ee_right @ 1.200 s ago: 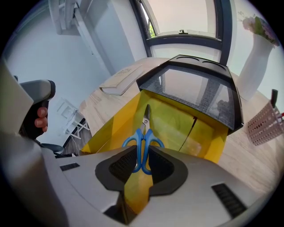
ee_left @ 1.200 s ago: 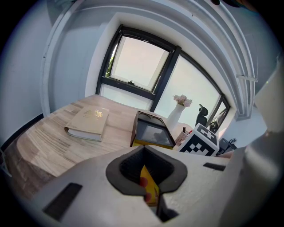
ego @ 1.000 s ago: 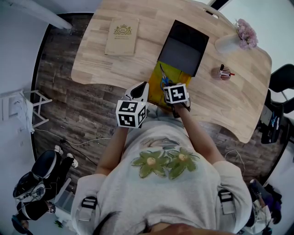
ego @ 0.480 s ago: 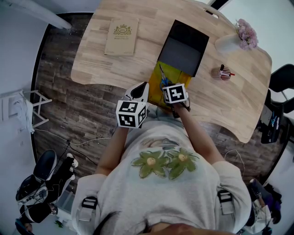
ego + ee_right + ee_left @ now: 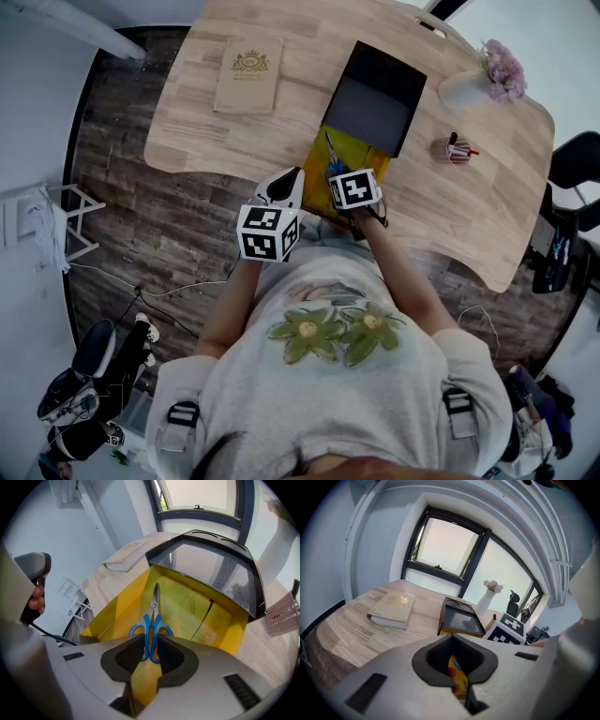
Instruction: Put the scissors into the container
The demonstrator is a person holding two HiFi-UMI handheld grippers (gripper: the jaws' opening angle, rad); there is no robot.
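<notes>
On a dark plank floor (image 5: 122,206), beneath black-framed windows (image 5: 445,545), a pale wooden table (image 5: 281,131) with rounded corners is shown. Near its front edge a yellow cardboard container (image 5: 354,150) is laid open, with a black lid (image 5: 375,94) at its far end. A tan book (image 5: 249,75) is set well to the left, and a white vase (image 5: 469,89) of pink flowers at the far right. A printed yellow flap of the container is pinched in the left gripper (image 5: 456,663). Blue-handled scissors (image 5: 152,620) are clamped by their handles in the right gripper (image 5: 153,651), blades pointed down into the yellow box.
</notes>
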